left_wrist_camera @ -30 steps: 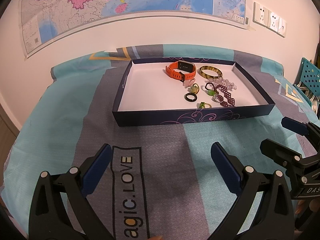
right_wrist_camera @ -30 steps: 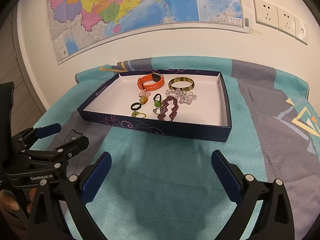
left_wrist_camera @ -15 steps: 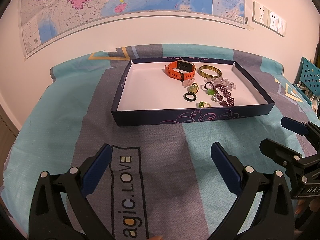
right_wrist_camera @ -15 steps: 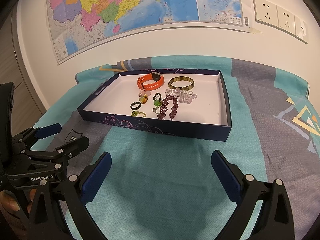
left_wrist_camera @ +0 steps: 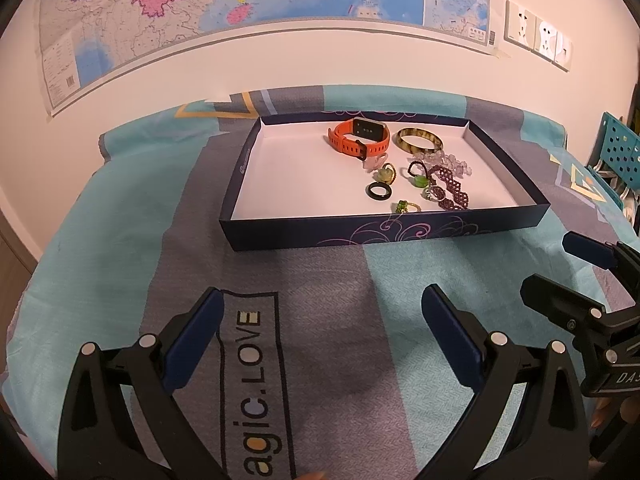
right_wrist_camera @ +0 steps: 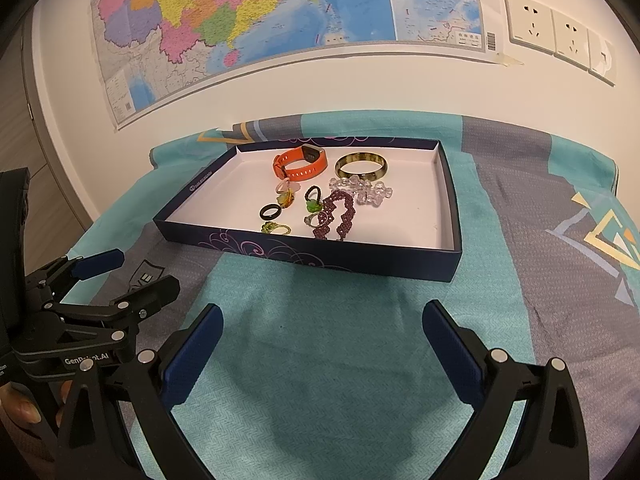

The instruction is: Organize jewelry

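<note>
Your left gripper [left_wrist_camera: 320, 312] and right gripper [right_wrist_camera: 320, 324] both hang spread and empty over the cloth [right_wrist_camera: 304, 360]. The jewelry [right_wrist_camera: 320, 204] sits clustered inside the tray [right_wrist_camera: 360, 264], straight ahead, well apart from both; the right one looks slightly nearer.

"agic.LOVE" on cloth [left_wrist_camera: 256, 360] ("GenRobot.AI", left tongs [right_wrist_camera: 132, 280])

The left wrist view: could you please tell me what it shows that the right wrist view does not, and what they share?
Only the left wrist view shows the teal perforated rack at far right and the full "agic.LOVE" print. Only the right wrist view shows the grey cabinet at far left. Both show the dark blue tray holding the orange watch, the wall map, and both open grippers, left and right.
</note>
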Demonstrator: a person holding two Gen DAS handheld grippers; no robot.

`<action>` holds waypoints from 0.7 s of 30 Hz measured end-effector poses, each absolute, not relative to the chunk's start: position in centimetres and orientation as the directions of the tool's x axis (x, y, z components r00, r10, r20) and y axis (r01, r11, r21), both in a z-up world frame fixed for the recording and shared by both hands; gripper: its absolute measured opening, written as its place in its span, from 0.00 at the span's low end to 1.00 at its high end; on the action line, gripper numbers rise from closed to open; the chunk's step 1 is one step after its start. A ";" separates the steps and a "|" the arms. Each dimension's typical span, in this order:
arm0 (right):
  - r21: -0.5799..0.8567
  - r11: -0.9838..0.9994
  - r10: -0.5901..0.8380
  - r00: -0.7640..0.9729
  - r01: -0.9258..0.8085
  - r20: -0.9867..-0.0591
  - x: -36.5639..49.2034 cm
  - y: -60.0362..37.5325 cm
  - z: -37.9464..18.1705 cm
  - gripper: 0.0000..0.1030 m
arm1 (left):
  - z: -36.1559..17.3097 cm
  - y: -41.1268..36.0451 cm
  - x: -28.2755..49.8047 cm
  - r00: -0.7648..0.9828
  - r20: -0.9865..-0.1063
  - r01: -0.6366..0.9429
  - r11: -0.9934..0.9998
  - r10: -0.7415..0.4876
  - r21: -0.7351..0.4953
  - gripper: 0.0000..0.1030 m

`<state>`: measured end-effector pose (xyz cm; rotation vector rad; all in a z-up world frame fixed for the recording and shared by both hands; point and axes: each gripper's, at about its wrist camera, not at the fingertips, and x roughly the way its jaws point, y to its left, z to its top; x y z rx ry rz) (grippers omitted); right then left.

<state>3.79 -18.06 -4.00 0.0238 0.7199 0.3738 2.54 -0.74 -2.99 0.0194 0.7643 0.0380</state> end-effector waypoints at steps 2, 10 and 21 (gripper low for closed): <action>0.149 0.934 0.342 0.688 -0.325 -0.640 3.8 -18.1 -4.0 0.94 | -3.0 -0.7 2.5 0.721 -0.691 -0.027 0.999 0.041 0.032 0.95; 0.150 0.934 0.341 0.688 -0.324 -0.641 3.8 -18.1 -4.0 0.94 | -3.0 -0.7 2.5 0.721 -0.691 -0.026 0.999 0.041 0.032 0.95; 0.152 0.933 0.343 0.687 -0.325 -0.641 3.8 -18.1 -4.0 0.94 | -3.1 -0.8 2.5 0.722 -0.691 -0.023 0.999 0.040 0.034 0.95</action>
